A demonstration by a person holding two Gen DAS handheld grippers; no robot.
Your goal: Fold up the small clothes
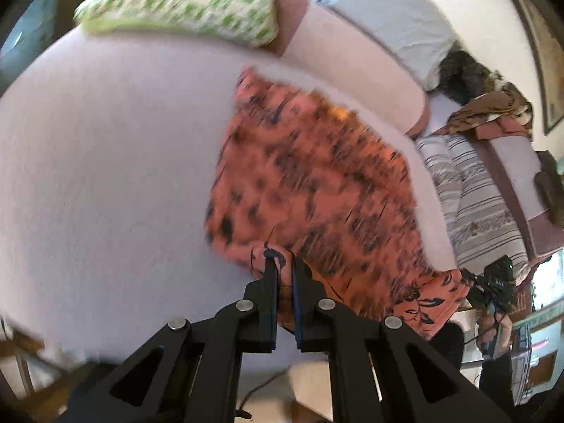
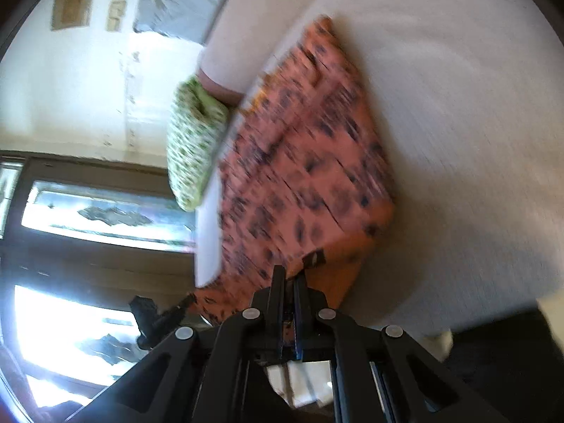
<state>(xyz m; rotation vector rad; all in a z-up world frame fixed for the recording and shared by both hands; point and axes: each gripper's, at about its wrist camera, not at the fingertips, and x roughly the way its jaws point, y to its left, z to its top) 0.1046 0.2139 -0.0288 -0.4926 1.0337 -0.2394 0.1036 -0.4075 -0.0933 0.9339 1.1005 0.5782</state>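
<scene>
Garment: your orange cloth with dark blotchy print (image 1: 310, 183) is spread across the pale lilac bed (image 1: 105, 158), and its near edge is lifted off the sheet.
Left claw: your black left claw (image 1: 282, 259) is pinched tight on one near corner of the orange cloth, fabric bunched right at the tips.
Right claw: your black right claw (image 2: 289, 275) is clamped on the other near corner, cloth squeezed between the pads.
Pose: both claws angle downward toward the bed; everything's pretty motion-blurred.
Around it: a green-and-white patterned pillow (image 1: 183, 0) sits at the bed's far edge, and a striped grey folded blanket (image 1: 472, 197) lies just beside the bed.
Containers: can't make out any.
</scene>
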